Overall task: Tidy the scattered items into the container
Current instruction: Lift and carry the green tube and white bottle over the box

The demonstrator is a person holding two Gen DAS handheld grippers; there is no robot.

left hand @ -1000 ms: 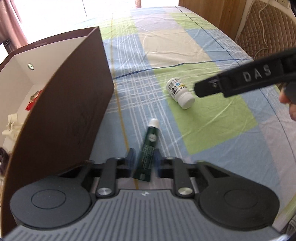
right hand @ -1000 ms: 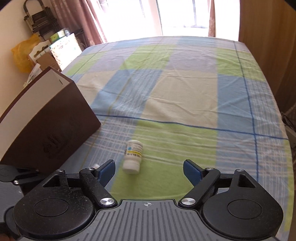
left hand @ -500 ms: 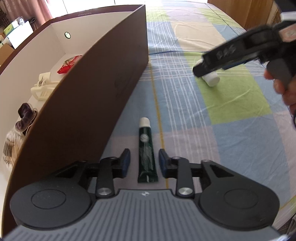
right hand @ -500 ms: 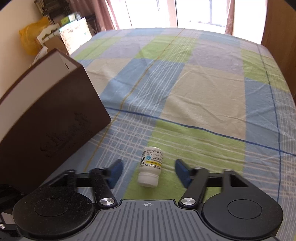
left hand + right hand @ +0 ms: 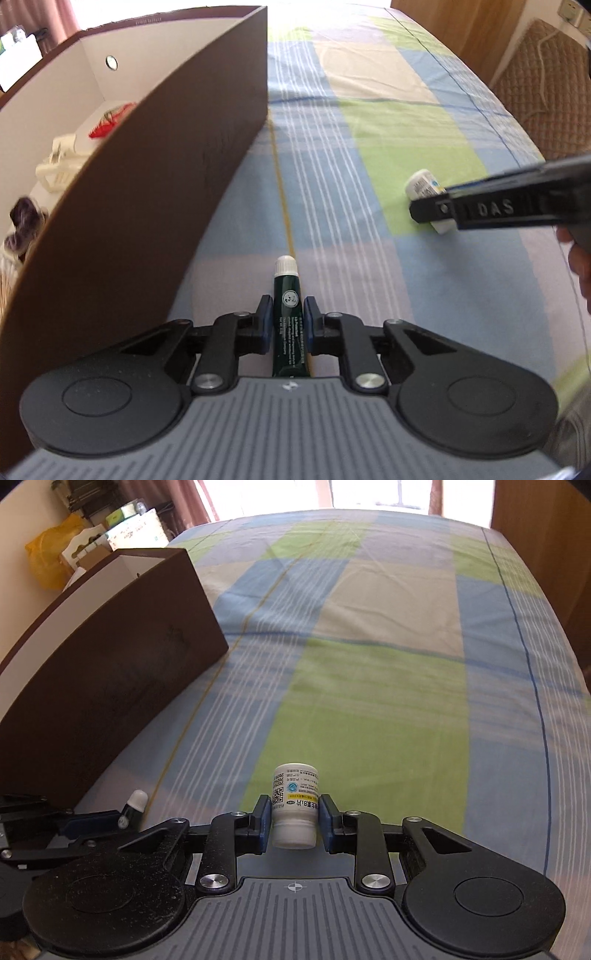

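Note:
A dark green tube (image 5: 289, 314) with a white cap lies on the checked cloth, and my left gripper (image 5: 288, 318) is shut on its body. A white pill bottle (image 5: 294, 805) with a printed label lies on its side between the blue pads of my right gripper (image 5: 293, 816), which is shut on it. In the left wrist view the same bottle (image 5: 423, 186) shows behind the right gripper's black finger (image 5: 495, 210). The brown box (image 5: 155, 192) with a white inside stands just left of the tube. The tube's cap (image 5: 136, 800) shows low left in the right wrist view.
Inside the box lie a red packet (image 5: 110, 120), a cream plastic item (image 5: 59, 168) and a dark furry thing (image 5: 22, 227). A quilted chair (image 5: 543, 85) stands past the table's right edge. Wooden furniture (image 5: 546, 542) borders the far right. The person's hand (image 5: 580, 258) is at the right.
Both grippers have closed: the left on the green tube, the right on the pill bottle. One second ago the right gripper was wide open and the bottle lay ahead of it.

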